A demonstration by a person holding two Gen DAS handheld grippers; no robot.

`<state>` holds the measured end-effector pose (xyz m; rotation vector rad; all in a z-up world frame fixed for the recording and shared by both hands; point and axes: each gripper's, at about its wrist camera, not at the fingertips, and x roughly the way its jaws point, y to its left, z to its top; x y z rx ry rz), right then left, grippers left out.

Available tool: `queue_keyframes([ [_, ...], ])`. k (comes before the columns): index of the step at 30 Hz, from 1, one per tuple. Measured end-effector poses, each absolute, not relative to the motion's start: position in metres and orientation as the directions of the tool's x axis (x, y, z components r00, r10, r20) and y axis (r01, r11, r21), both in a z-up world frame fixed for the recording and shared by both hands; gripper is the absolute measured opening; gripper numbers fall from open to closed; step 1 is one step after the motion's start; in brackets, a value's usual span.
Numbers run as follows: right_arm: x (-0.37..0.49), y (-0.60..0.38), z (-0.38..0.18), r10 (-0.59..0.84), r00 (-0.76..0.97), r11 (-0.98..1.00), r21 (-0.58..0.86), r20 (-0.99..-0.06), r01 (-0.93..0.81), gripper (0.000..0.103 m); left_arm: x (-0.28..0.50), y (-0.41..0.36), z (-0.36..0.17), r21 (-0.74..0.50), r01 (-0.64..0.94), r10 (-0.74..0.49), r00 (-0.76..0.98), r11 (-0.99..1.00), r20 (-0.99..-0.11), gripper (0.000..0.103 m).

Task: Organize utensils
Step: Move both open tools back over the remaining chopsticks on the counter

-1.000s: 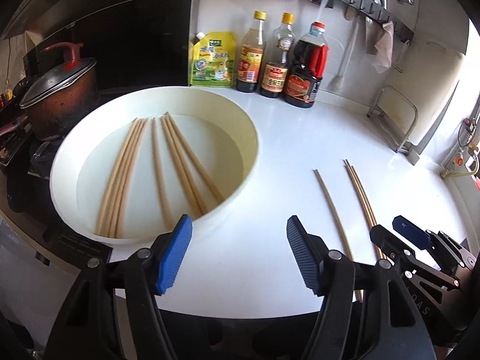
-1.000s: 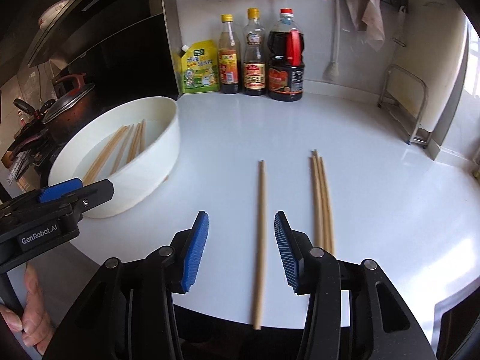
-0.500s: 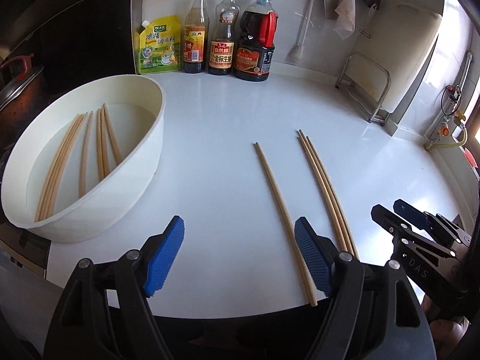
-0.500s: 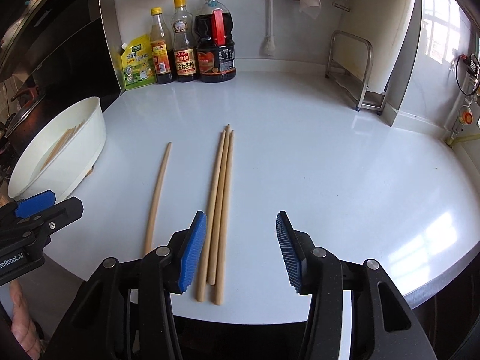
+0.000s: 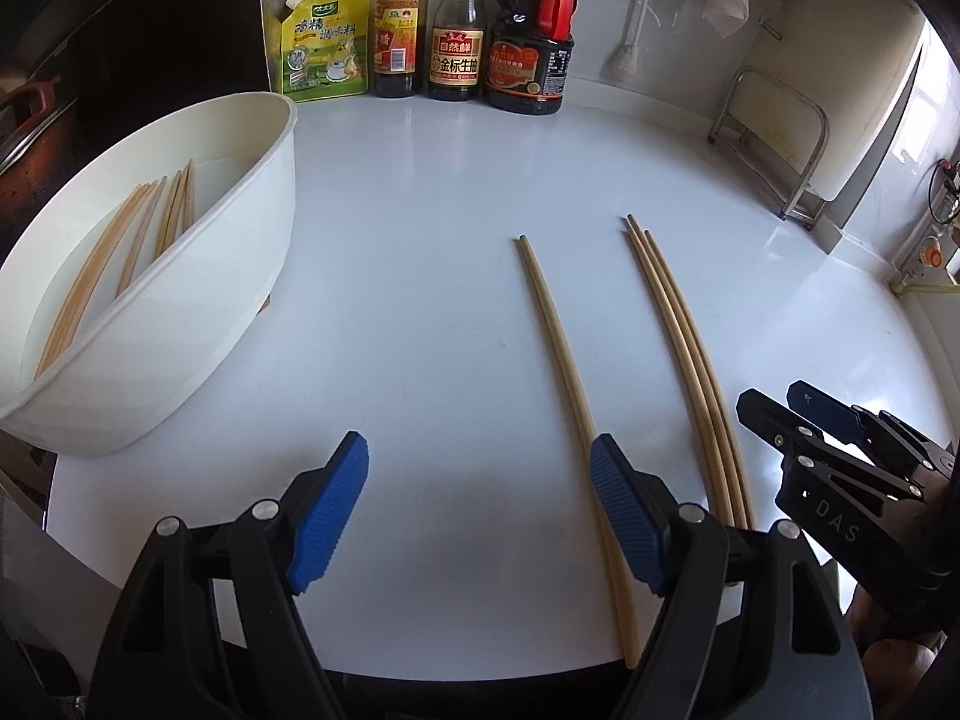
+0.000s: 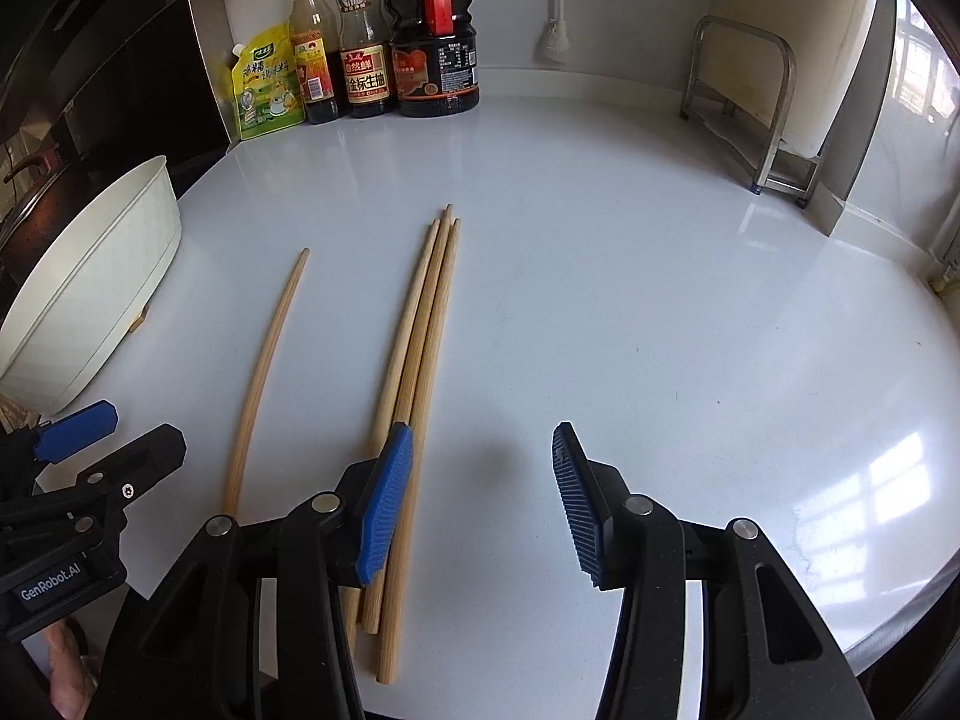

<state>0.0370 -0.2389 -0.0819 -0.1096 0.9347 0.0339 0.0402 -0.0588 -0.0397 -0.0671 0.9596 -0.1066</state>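
Note:
A single wooden chopstick (image 5: 564, 372) lies on the white counter, with a bundle of three chopsticks (image 5: 684, 336) to its right. Both show in the right wrist view: the single chopstick (image 6: 264, 372) and the bundle (image 6: 420, 348). A white basin (image 5: 198, 312) at the left holds several more chopsticks (image 5: 108, 264). My left gripper (image 5: 480, 510) is open and empty, its right finger over the single chopstick's near part. My right gripper (image 6: 483, 501) is open and empty, its left finger over the bundle's near end.
A yellow pouch (image 5: 321, 42) and three sauce bottles (image 5: 462, 30) stand against the back wall. A metal rack (image 5: 774, 138) stands at the back right. A dark pot (image 5: 24, 138) sits left of the basin. The counter's front edge is just below both grippers.
Both grippers have swung right, away from the basin. The left one now sits by the single chopstick; the right one has gone from the single chopstick to past the bundle. Both stayed open.

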Motion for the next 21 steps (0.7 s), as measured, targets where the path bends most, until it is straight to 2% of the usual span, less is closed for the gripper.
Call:
queue_keyframes([
  [21,0.037,-0.234,-0.094,-0.021,0.583,0.982,-0.126,-0.812,-0.14,0.046,0.044,-0.073,-0.052,-0.112,0.036,-0.114,0.551,0.993,-0.827,0.075],
])
